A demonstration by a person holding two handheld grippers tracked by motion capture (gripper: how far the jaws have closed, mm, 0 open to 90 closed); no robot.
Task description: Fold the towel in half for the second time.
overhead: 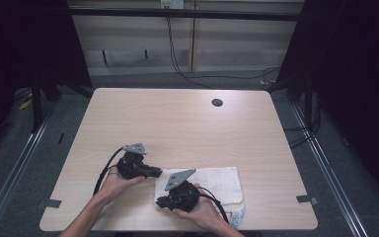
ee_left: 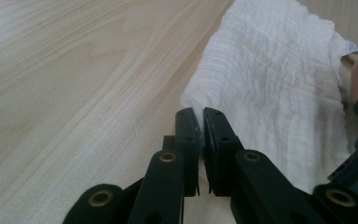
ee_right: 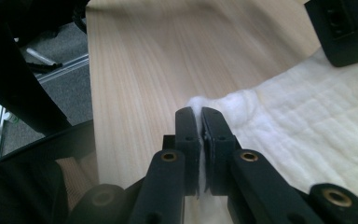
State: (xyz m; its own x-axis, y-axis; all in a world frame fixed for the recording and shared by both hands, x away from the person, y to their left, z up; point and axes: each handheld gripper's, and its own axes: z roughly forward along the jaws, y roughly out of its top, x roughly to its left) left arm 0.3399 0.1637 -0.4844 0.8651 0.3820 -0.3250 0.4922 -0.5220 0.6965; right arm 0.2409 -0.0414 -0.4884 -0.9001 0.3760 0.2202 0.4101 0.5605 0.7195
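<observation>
both hand-held grippers, left hand-held gripper [ee_left: 200, 116] and right hand-held gripper [ee_right: 199, 114], are clamping the white cloth's [overhead: 212, 182] nine o'clock edge at the surface's [overhead: 177, 118] six o'clock.

right hand [overhead: 205, 212] hides the cloth's [overhead: 217, 180] near edge.

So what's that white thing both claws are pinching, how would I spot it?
Look at the wooden table, near edge, right of centre. There lies a white cloth, folded flat, crinkly weave. The left gripper and right gripper each pinch its left edge.
</observation>
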